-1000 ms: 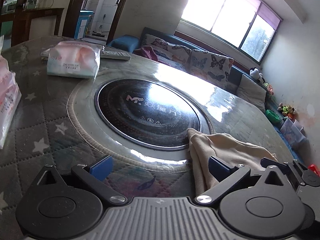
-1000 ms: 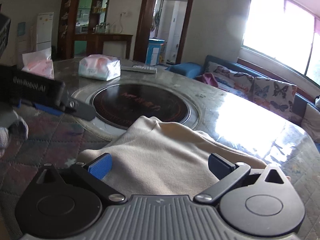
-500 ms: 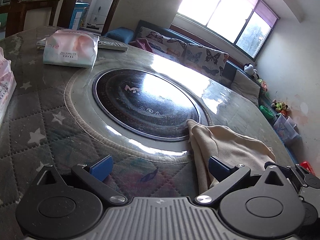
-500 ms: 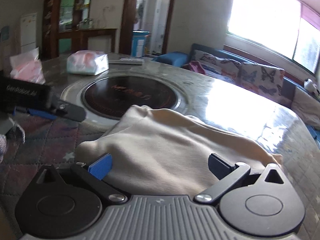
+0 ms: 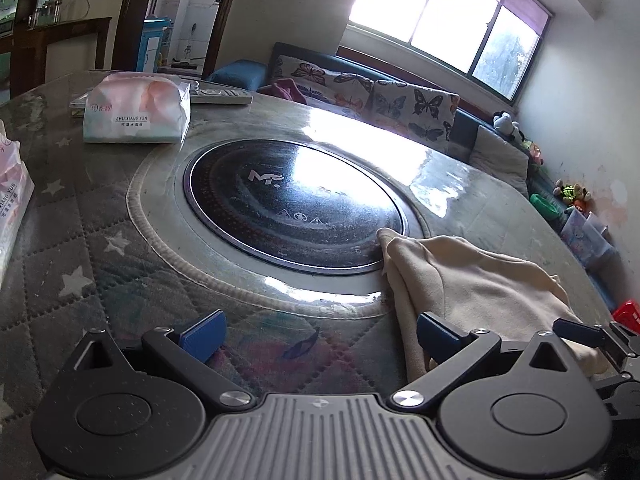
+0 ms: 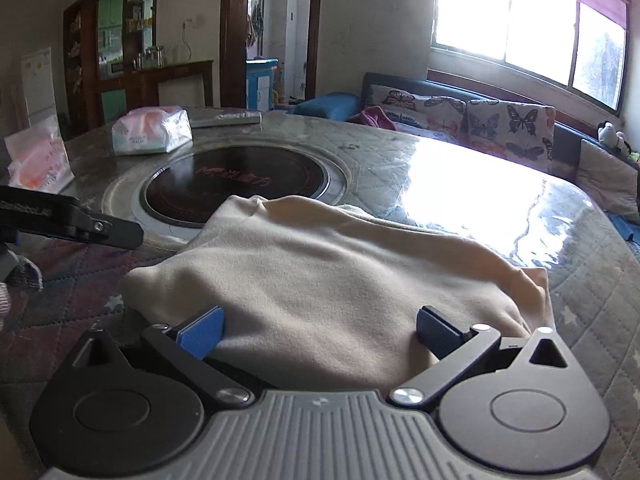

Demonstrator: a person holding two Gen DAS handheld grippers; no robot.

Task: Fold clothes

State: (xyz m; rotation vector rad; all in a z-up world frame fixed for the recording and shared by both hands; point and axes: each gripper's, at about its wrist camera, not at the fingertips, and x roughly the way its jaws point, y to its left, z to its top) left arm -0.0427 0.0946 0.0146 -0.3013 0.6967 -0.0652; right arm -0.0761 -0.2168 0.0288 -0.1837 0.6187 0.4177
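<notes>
A cream garment (image 6: 340,272) lies folded into a thick pad on the round table, its far edge touching the rim of the black hotplate (image 6: 236,184). My right gripper (image 6: 320,330) stands open just above the garment's near edge, nothing between its blue pads. In the left wrist view the same garment (image 5: 472,280) lies to the right, and my left gripper (image 5: 320,330) is open over the quilted cover beside the garment's left edge. The other gripper's black finger (image 6: 80,222) shows at the left of the right wrist view.
A tissue pack (image 5: 136,112) and a remote (image 5: 220,96) lie at the far side of the table. Another pink-and-white pack (image 5: 12,200) sits at the left edge. The black hotplate (image 5: 292,204) fills the centre. A sofa with butterfly cushions (image 5: 400,92) runs under the window.
Both grippers have shifted a little and stay open. The right wrist view has risen and drawn back slightly, showing more of the folded garment. The garment lies still.
</notes>
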